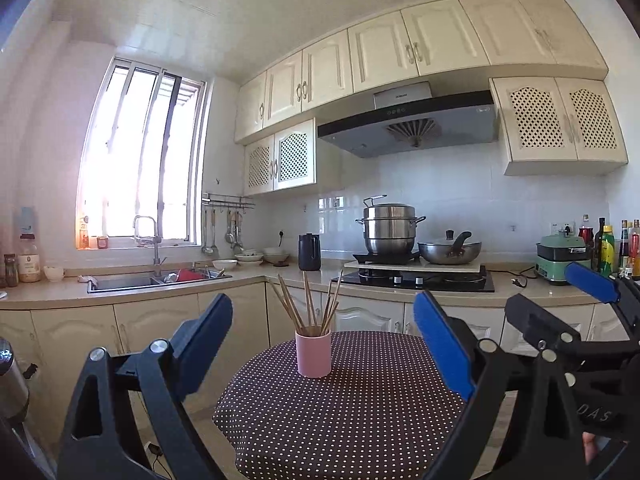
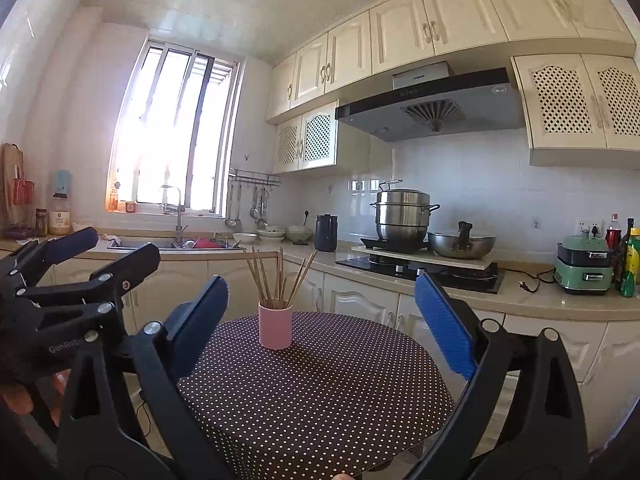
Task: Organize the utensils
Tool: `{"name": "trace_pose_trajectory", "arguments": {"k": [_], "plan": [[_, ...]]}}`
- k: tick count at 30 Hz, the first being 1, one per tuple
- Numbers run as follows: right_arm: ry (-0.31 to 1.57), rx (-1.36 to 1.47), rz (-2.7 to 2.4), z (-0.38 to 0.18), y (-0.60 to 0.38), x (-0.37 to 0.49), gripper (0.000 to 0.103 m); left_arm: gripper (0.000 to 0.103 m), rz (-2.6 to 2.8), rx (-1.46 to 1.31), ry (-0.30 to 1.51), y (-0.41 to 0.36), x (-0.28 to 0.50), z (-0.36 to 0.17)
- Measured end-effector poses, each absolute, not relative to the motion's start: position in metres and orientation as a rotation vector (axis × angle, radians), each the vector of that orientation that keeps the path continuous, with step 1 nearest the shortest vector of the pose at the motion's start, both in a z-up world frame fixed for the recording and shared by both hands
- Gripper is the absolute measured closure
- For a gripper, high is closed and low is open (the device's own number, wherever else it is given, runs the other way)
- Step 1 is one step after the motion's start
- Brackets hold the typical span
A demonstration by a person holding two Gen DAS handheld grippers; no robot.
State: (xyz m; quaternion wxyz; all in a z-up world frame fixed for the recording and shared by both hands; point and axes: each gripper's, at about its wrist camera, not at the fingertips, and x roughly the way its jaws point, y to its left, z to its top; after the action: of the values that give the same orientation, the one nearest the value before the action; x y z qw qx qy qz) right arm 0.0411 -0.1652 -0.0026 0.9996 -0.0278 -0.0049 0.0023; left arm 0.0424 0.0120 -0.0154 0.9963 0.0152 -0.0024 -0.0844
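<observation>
Left gripper [image 1: 324,344] spread wide and empty, right gripper [image 2: 322,320] likewise spread wide and empty, both held level and well back from the table edge, each framing the pink cup [image 1: 313,354] between its blue pads [image 1: 442,346], probably to keep the target centred ahead of an approach. Chopsticks [image 1: 310,306] standing upright in that cup, fanned and leaning on its rim, cup set alone near the far side of the round dotted tablecloth [image 1: 360,420]; no loose utensils visible on the cloth, so sorting judged either finished or not begun.
</observation>
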Motion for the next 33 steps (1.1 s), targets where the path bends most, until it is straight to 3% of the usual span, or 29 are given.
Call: {"name": "trace_pose_trajectory", "arguments": {"k": [33], "plan": [[0.007, -0.069, 0.007, -0.0042, -0.1659, 0.0407, 0.010, 0.013, -0.147, 0.044, -0.032, 0.0114, 0.0418, -0.0161]]}}
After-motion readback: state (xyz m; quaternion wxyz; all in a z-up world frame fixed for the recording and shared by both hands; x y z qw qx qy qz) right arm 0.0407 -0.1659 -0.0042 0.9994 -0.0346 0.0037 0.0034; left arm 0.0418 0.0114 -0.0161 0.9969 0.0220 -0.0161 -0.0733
